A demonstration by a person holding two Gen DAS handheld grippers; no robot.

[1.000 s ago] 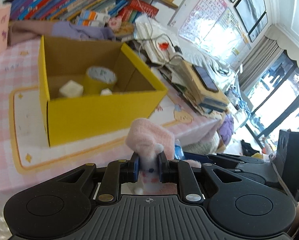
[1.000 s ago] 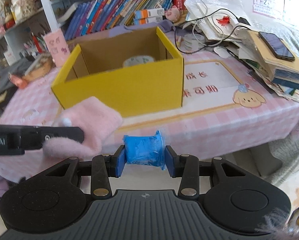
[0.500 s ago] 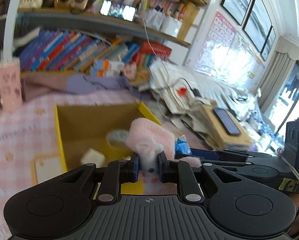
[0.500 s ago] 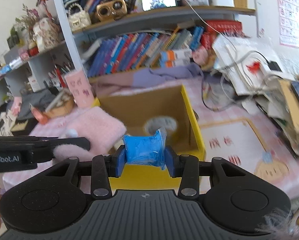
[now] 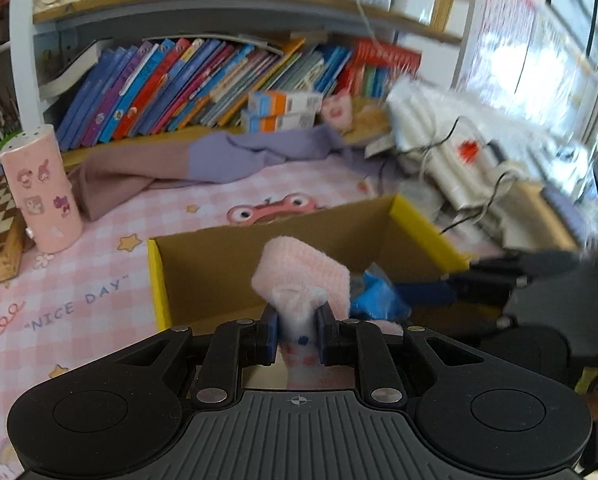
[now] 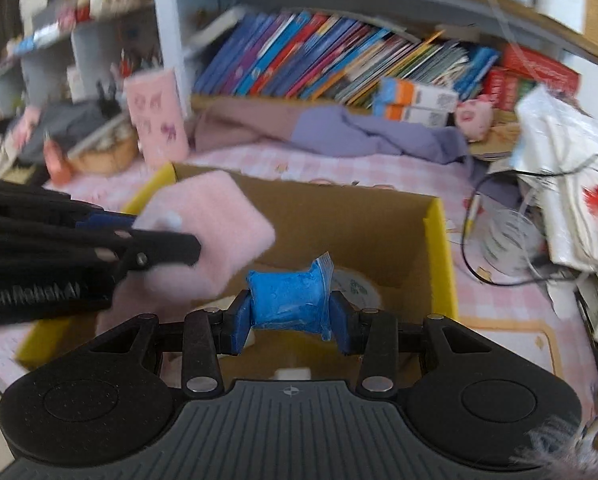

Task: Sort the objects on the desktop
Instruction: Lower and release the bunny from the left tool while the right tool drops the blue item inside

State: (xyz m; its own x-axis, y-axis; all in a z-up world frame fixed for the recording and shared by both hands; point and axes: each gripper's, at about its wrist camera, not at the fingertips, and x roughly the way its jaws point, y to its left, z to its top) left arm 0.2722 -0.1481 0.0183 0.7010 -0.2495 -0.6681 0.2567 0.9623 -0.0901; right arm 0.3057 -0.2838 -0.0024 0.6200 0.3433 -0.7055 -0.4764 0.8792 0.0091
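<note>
Fluffy pink knit sock (image 5: 305, 276) pinched at its white cuff betw. jaws of left gripper (image 5: 297, 330), held over the open yellow cardboard box (image 5: 427, 224). Crinkly blue plastic packet (image 6: 289, 300) clamped sideways betw. blue pads of right gripper (image 6: 291, 322), also above box interior, just right of sock; the two nearly touching in left view. Inside box: roll of tape (image 6: 357, 288), partly hidden behind packet. Box sits on pink checked tablecloth (image 5: 79, 280). Pink sticker-covered cylinder (image 5: 41, 188) stands well left; purple cloth (image 5: 259, 152) and row of books (image 5: 203, 84) behind.
</note>
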